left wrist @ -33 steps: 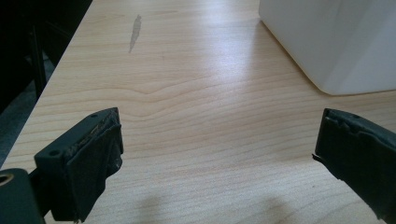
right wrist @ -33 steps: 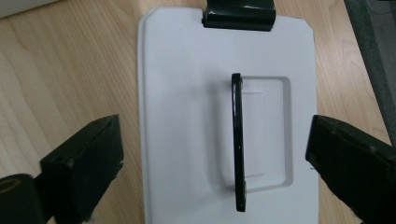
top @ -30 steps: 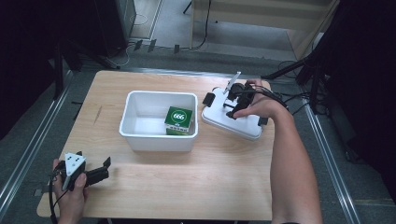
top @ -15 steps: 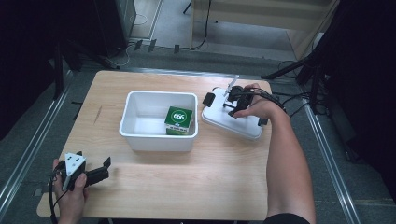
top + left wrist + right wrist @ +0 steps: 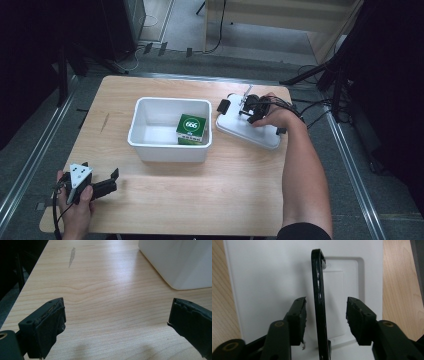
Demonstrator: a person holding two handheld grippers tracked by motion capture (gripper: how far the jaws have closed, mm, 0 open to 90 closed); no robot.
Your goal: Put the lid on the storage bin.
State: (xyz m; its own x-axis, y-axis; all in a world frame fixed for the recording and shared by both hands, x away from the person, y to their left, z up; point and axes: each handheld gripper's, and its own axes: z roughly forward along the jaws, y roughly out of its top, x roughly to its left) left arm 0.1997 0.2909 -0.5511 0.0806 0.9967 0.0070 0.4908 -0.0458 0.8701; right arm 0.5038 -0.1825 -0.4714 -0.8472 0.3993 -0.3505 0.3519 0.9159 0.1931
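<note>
Beside lid (image 5: 247, 131): bin (image 5: 170, 131) w/ box (image 5: 191, 129)

Bare table (image 5: 240, 200) near side; bin (image 5: 170, 145) mid-table

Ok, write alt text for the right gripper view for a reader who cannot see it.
The right gripper reaches over a white lid, its two black jaws standing on either side of the lid's upright black handle with gaps on both sides. The jaws have just been closing on the handle but do not press it yet. Light wooden table shows along both edges.
</note>
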